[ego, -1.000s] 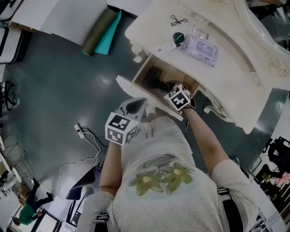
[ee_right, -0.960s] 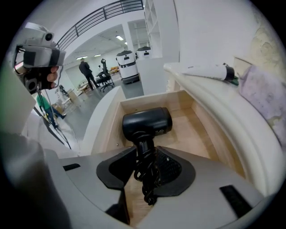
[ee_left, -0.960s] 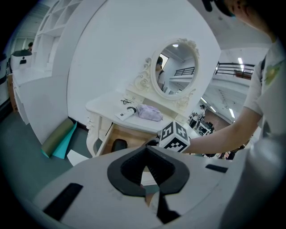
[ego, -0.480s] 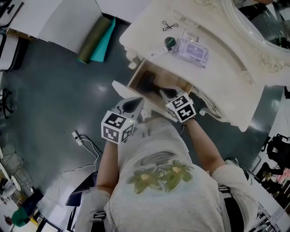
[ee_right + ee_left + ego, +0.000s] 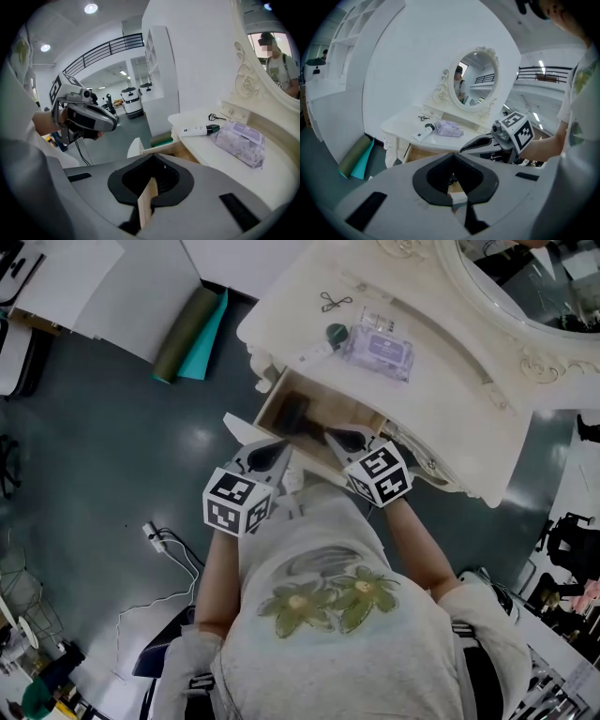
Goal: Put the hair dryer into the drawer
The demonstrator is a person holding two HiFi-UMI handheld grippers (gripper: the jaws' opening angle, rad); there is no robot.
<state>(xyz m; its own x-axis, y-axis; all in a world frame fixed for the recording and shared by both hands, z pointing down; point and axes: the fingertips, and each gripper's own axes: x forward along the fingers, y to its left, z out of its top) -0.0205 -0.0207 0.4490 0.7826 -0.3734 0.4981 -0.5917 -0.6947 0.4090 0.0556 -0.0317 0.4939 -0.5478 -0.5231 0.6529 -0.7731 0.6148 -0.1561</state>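
The dryer [image 5: 298,414] lies inside the open drawer [image 5: 351,412], toward its left end. It is a black, blocky shape on pale wood, too dark for finer detail, and it lies free of both grippers.

The left gripper [image 5: 265,457] hovers just before the left end of the drawer's white front, pointing toward the table [image 5: 450,418]. Its jaws are pressed together at the tips with nothing pinched. The right gripper [image 5: 336,439] hangs beside it over the right part of the front, aimed the same way, its tips likewise met and empty. Drawer wood shows through the slit behind them. Both forearms are bent in close to the torso, and the grippers are near each other but apart.

At left the dark floor lies open, with a rolled mat [image 5: 183,322] well off and a power strip [image 5: 152,532] near the person's left side. The drawer juts out from under the table edge. On the tabletop above it sit a tube [image 5: 317,351] near the edge, wipes [image 5: 375,345] and a clip [image 5: 335,303] farther back. The mirror [image 5: 525,296] stands at right.
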